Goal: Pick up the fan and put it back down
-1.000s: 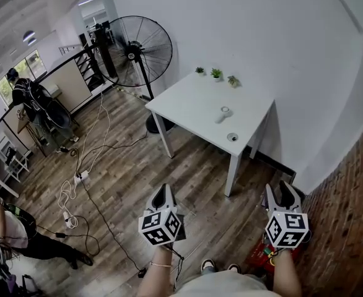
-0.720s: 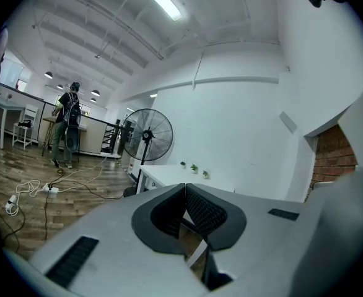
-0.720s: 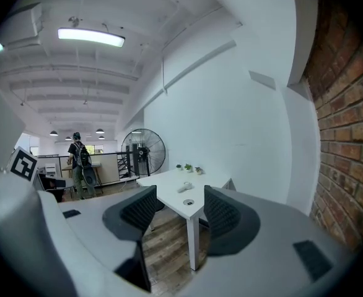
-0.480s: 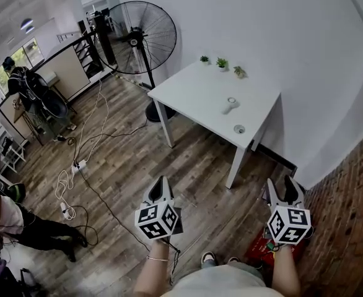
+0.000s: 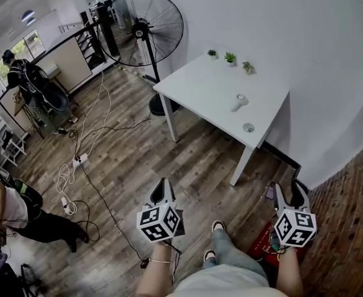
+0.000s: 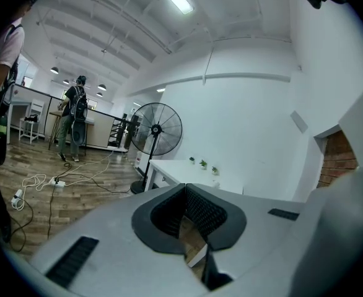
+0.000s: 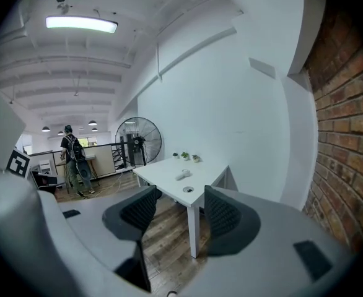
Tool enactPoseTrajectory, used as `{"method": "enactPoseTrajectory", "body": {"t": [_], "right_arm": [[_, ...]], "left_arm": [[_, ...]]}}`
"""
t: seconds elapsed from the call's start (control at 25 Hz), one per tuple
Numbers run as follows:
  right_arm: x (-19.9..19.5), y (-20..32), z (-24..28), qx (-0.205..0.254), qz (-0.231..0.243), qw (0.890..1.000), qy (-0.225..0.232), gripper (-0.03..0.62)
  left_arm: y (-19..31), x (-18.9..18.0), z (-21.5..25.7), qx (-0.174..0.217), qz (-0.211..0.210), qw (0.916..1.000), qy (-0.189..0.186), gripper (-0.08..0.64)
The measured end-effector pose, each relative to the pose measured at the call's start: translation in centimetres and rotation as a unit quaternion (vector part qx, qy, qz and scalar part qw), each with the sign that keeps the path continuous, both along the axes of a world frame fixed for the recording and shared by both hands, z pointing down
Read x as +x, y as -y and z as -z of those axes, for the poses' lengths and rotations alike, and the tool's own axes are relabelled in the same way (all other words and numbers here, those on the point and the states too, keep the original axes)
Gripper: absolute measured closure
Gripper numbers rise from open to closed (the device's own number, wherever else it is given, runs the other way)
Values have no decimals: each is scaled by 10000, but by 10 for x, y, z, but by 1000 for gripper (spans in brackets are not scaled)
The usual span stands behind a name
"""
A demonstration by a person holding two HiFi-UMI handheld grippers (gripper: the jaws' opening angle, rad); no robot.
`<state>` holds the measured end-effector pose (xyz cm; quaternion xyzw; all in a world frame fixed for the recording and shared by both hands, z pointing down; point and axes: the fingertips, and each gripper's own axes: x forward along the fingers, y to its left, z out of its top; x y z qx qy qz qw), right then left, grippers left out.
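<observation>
- The left gripper (image 5: pixel 163 185) is held low over the wood floor (image 5: pixel 126 184), jaws shut tip to tip with nothing between them.
- The right gripper (image 5: pixel 290 188) is level with it near the brick wall (image 5: pixel 355 228), jaws apart and empty.
- A small white fan (image 5: pixel 239 102) lies on the white table (image 5: pixel 197 94), well ahead of both grippers.
- A round disc (image 5: pixel 248 127) lies near it at the table's edge.
- Three little plants (image 5: pixel 230 57) stand along the far edge.
- A floor fan (image 5: pixel 147 26) stands just beside the table's left corner.
- Cables (image 5: pixel 76 166) trail over the floor.
</observation>
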<state>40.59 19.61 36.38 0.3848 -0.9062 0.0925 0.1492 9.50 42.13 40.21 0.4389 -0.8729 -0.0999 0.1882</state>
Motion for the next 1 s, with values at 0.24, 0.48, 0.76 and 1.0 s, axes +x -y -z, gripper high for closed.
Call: {"method": "enactPoseTrajectory", "body": {"t": [0.24,0.48,0.76,1.0], "right_arm": [[-38,24,-4,74,118,9998,-114,352],[-111,60,-13,123,320,9994,-91,354],[-188,111,-13,78,284,9996,-34,355],[-226,152,-21,-78,65,9999,47,355]], "left_arm": [[5,-28,-8,49,119,9999,-9,548],[20,-85,-32,20,360,9993,-135,548],[59,-161,-27,-39,374,9993,-50,548],[108,-209,-21,-140,122,9998,62,548]]}}
